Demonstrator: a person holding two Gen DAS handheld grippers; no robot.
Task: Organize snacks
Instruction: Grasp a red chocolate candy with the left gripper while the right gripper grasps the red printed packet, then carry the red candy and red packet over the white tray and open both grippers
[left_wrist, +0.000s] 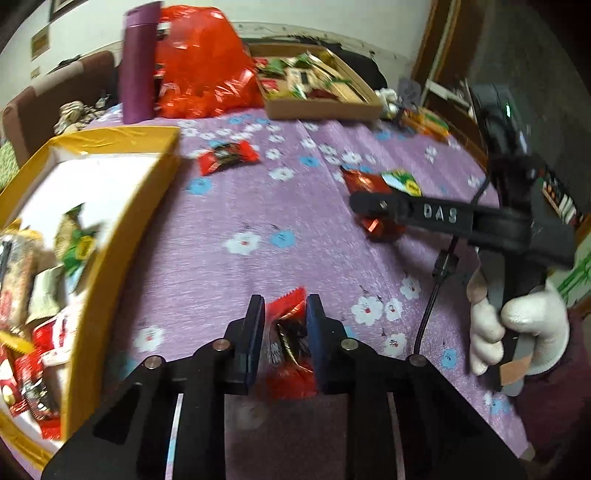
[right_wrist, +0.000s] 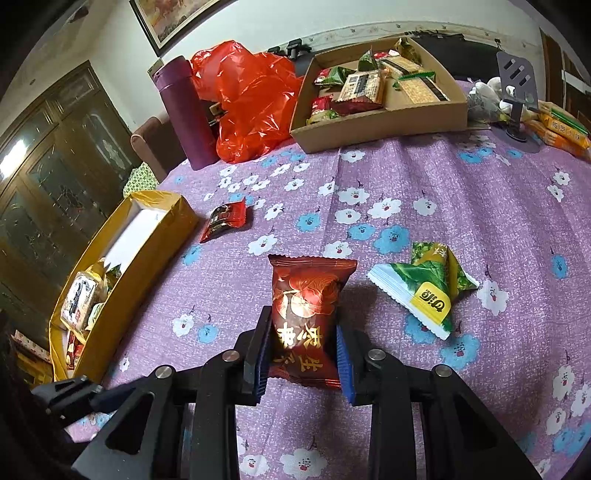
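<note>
My left gripper (left_wrist: 284, 314) is shut on a small red snack packet (left_wrist: 286, 332) just above the purple flowered tablecloth (left_wrist: 258, 206), beside the yellow box (left_wrist: 110, 229). My right gripper (right_wrist: 304, 332) is shut on a dark red packet with gold print (right_wrist: 306, 302) that lies on the cloth. In the left wrist view that same gripper reaches in from the right, held by a white-gloved hand (left_wrist: 517, 325). A green triangular packet (right_wrist: 424, 288) lies just right of it. Another red packet (right_wrist: 225, 219) lies loose near the yellow box (right_wrist: 147, 251), which holds several snacks.
A brown cardboard tray (right_wrist: 380, 125) with several snacks stands at the far side. Left of it are a red plastic bag (right_wrist: 255, 99) and a purple flask (right_wrist: 188, 114). A phone stand (right_wrist: 515, 92) and orange packs (right_wrist: 561, 129) sit at the far right edge.
</note>
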